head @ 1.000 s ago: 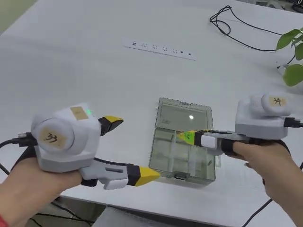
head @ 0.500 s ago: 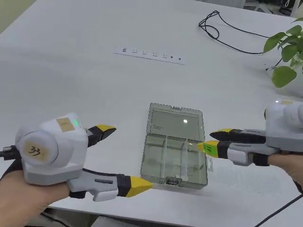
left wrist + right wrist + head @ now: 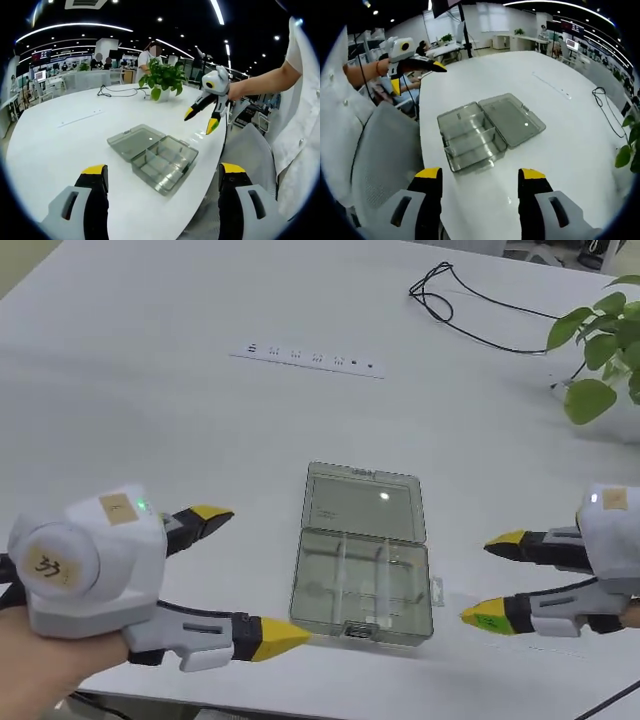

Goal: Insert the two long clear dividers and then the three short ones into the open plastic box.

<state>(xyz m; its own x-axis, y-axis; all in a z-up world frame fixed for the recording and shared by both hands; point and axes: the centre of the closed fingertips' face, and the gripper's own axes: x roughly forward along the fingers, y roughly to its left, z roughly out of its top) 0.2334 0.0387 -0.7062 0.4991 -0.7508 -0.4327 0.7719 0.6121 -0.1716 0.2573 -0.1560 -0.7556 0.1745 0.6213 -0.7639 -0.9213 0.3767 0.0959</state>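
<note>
**Both grippers empty beside the open box**

The broad white worktop (image 3: 150, 390) carries the clear, grey-tinted plastic box (image 3: 362, 585) near its front edge, lid laid flat. My left gripper (image 3: 262, 575) and right gripper (image 3: 478, 581) flank it, jaws spread wide, holding nothing. Thin clear dividers (image 3: 346, 568) seem to stand inside the base, though they are faint.

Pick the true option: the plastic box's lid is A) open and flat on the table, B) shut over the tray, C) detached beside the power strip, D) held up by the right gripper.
A: the lid lies flat on the table, hinged to the open box.
</note>
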